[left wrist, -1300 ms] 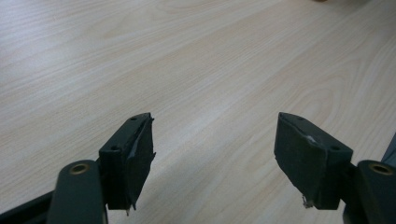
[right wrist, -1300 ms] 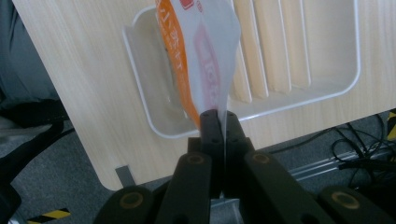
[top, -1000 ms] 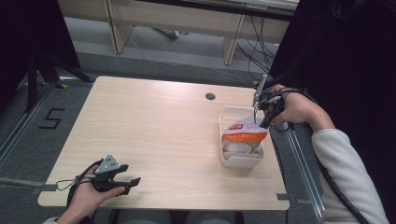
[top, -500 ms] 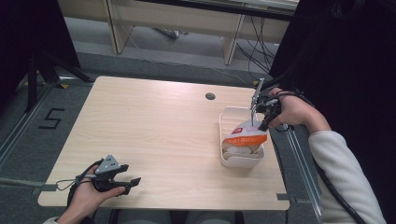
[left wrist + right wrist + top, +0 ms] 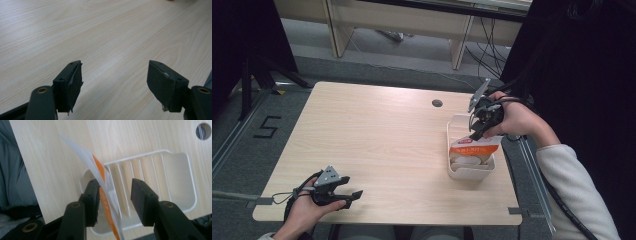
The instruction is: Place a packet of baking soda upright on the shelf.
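- Right claw (image 5: 477,131) hangs over the far end of the white tray (image 5: 451,150), its jaws just spread apart; in the right gripper view the packet's top edge stands between them, leaning on the left pad (image 5: 93,195) and clear of the other one, so I'd say the squeeze is off.
- Orange-and-white packet (image 5: 473,150) sits inside that tray, propped on edge with its printed face toward the near side of the table, its lower part down among the tray's ribs (image 5: 140,170).
- White tray rests near the table's right edge, roughly midway along it, with the round cable hole (image 5: 437,103) a little beyond it toward the far edge.
- Left claw (image 5: 343,194) lies low at the near left corner of the table (image 5: 377,140), in the person's hand; in the left gripper view its pads (image 5: 75,82) stand wide apart with nothing but bare wood between them.
- Judging by how things lie, the main job looks done: the packet is in the tray and is no longer being gripped.
- What seems left is small: the right claw has to draw up and away without dragging the packet's top flap along, since that flap touches one pad.
- Whether the packet will stay propped or flop flat once the claw is clear, I can't tell from here; either way it should stay within the tray walls.
- Nothing else is on the table, so I see no further item waiting.
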`<action>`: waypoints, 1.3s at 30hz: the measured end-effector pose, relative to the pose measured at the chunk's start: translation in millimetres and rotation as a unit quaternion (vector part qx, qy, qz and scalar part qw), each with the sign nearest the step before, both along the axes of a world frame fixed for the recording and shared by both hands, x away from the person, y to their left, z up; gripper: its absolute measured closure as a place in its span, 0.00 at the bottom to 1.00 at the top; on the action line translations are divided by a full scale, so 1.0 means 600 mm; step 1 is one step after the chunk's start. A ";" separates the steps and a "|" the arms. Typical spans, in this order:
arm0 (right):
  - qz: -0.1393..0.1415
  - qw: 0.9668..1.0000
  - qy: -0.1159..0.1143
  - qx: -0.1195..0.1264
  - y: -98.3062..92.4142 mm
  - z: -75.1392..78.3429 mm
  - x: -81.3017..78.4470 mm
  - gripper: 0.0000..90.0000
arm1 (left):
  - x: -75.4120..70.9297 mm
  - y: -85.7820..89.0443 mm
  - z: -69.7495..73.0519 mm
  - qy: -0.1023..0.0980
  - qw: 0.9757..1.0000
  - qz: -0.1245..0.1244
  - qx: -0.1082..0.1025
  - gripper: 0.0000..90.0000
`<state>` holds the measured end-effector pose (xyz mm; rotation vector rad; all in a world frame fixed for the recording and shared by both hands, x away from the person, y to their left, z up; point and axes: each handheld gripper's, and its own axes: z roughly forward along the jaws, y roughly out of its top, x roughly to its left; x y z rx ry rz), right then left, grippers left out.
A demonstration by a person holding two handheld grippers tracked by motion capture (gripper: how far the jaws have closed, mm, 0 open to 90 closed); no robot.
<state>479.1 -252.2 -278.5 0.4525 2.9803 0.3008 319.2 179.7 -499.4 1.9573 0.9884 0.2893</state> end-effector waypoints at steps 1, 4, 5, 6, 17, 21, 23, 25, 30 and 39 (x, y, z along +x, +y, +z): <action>0.001 1.000 -0.001 0.004 0.007 -0.001 -0.001 0.64 | 0.000 0.000 0.000 0.001 1.000 0.001 -0.001 0.31; 0.009 1.000 -0.005 0.016 0.028 -0.006 -0.005 0.61 | 0.000 0.000 0.000 -0.001 1.000 0.000 0.000 0.31; 0.005 1.000 -0.005 0.016 0.033 -0.008 -0.007 0.61 | 0.000 0.001 0.000 -0.005 1.000 -0.004 0.003 0.31; 0.002 1.000 -0.006 0.023 0.040 -0.009 -0.011 0.60 | 0.001 0.001 0.000 -0.006 1.000 -0.005 0.003 0.31; 0.001 0.995 -0.007 0.095 0.105 -0.027 -0.052 0.68 | 0.000 0.001 0.001 -0.004 1.000 -0.004 0.004 0.31; 0.015 0.996 -0.006 0.093 0.124 -0.041 -0.071 0.71 | 0.000 0.001 0.001 -0.005 1.000 -0.005 0.004 0.31; 0.013 0.996 -0.004 0.091 0.133 -0.053 -0.083 0.73 | 0.001 0.002 0.002 -0.004 1.000 -0.008 0.007 0.31; 0.023 0.996 -0.003 0.089 0.138 -0.067 -0.087 0.74 | 0.000 0.001 0.002 -0.004 1.000 -0.006 0.003 0.31; 0.018 0.996 0.016 0.085 0.143 -0.105 -0.102 0.74 | 0.000 0.001 0.002 -0.005 1.000 -0.004 0.003 0.31; 0.022 0.994 0.038 0.105 0.138 -0.160 -0.128 0.73 | 0.000 0.002 0.002 -0.011 1.000 -0.007 0.008 0.31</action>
